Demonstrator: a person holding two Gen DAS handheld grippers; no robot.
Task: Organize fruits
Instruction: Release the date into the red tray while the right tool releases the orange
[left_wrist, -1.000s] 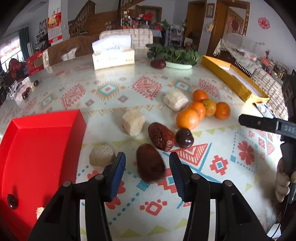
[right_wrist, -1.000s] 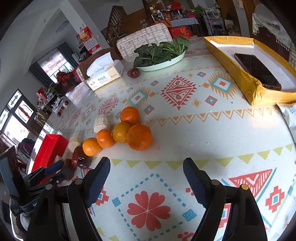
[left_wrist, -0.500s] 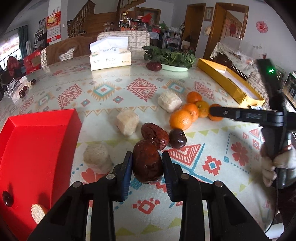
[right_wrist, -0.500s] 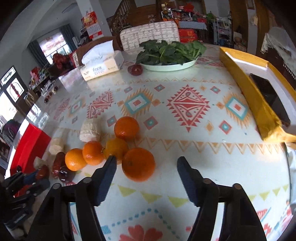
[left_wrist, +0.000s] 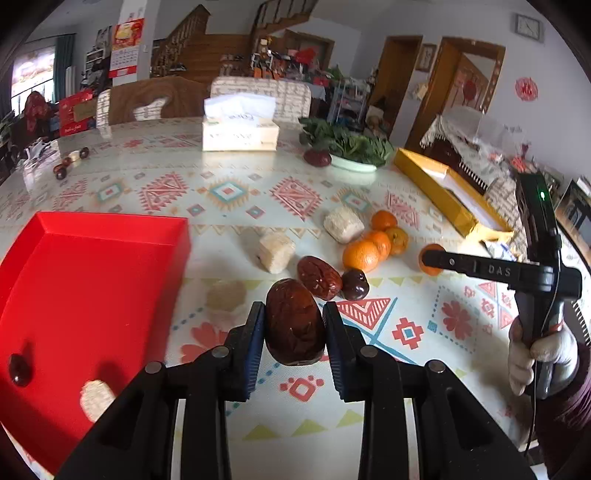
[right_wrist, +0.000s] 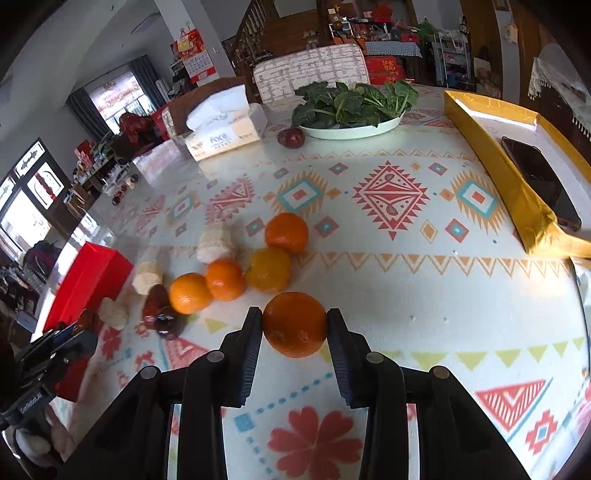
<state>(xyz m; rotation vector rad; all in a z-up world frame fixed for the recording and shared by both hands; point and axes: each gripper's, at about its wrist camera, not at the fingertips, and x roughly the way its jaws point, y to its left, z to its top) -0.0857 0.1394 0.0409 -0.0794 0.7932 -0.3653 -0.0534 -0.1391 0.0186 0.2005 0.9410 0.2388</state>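
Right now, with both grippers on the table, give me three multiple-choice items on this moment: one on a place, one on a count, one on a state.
1. Where is the red tray relative to the left gripper?
A. To its left
B. To its right
C. Behind the tissue box

2. How many oranges lie loose on the table, not counting the orange in the right gripper?
A. Two
B. Four
C. Six

3. What is the left gripper doing?
A. Open above the tray
B. Shut on nothing
C. Shut on the large date

Answers:
1. A, the tray fills the left side of the left wrist view.
2. B, the right wrist view shows four in a cluster beyond the held orange.
3. C, both blue fingers press the date's sides.
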